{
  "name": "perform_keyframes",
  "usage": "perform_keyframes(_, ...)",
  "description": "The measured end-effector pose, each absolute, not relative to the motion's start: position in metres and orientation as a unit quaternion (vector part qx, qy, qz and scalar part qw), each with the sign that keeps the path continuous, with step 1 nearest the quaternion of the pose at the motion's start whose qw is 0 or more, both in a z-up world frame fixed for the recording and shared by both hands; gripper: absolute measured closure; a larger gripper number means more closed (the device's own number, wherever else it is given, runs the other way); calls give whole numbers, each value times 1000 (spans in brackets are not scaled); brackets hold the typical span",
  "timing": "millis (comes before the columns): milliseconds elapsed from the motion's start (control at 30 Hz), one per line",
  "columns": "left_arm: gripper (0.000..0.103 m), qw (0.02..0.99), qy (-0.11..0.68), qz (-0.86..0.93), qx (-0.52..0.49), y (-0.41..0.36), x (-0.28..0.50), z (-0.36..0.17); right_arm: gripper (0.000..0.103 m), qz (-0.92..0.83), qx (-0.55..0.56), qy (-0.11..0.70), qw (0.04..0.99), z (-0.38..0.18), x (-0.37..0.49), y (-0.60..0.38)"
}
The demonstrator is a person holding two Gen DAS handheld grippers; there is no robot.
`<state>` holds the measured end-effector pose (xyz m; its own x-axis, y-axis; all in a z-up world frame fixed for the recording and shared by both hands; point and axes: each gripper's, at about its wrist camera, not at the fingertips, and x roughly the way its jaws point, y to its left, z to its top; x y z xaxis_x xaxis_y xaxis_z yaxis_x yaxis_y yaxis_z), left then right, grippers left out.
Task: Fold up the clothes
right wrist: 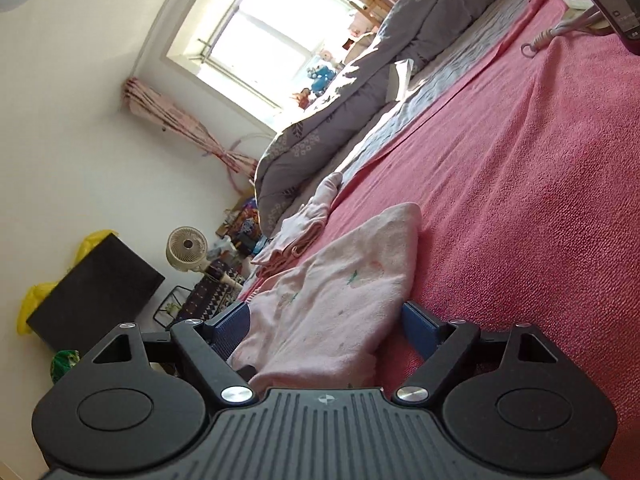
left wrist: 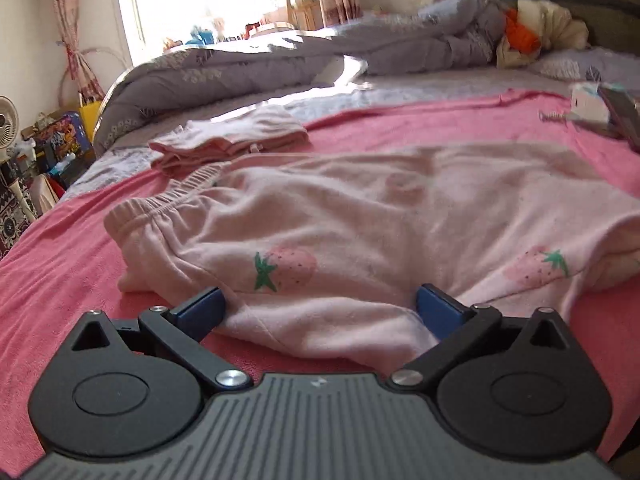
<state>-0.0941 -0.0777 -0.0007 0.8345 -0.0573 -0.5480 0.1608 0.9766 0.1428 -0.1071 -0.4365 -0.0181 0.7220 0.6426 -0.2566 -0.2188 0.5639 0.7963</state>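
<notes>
The pink pyjama trousers (left wrist: 360,216) lie flat on the pink blanket (left wrist: 60,280), their near hem between the wide-spread left tongs (left wrist: 320,312) without being pinched. The right tongs (right wrist: 326,320), also wide, straddle the cloth's edge loosely. A folded pink garment (left wrist: 228,144) sits at 11 o'clock; bare blanket spreads toward 3 o'clock.

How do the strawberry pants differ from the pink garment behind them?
The strawberry pants lie spread across the red blanket; the garment behind is a small folded bundle. The pants show strawberry prints; the bundle looks plain. Both are pale pink and soft.
</notes>
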Motion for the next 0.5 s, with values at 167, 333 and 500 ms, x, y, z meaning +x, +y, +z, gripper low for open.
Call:
perform_keyframes(167,0,943,324,-69,30,-64,-83,28,18,249,386,292,839,-15,-100,-431)
perform_keyframes(333,0,948,289,-130,30,-79,-69,44,22,229,407,333,819,-9,-92,-427)
perform_keyframes(500,0,939,303,-133,96,-99,-70,5,27,249,450,361,778,-21,-107,-426)
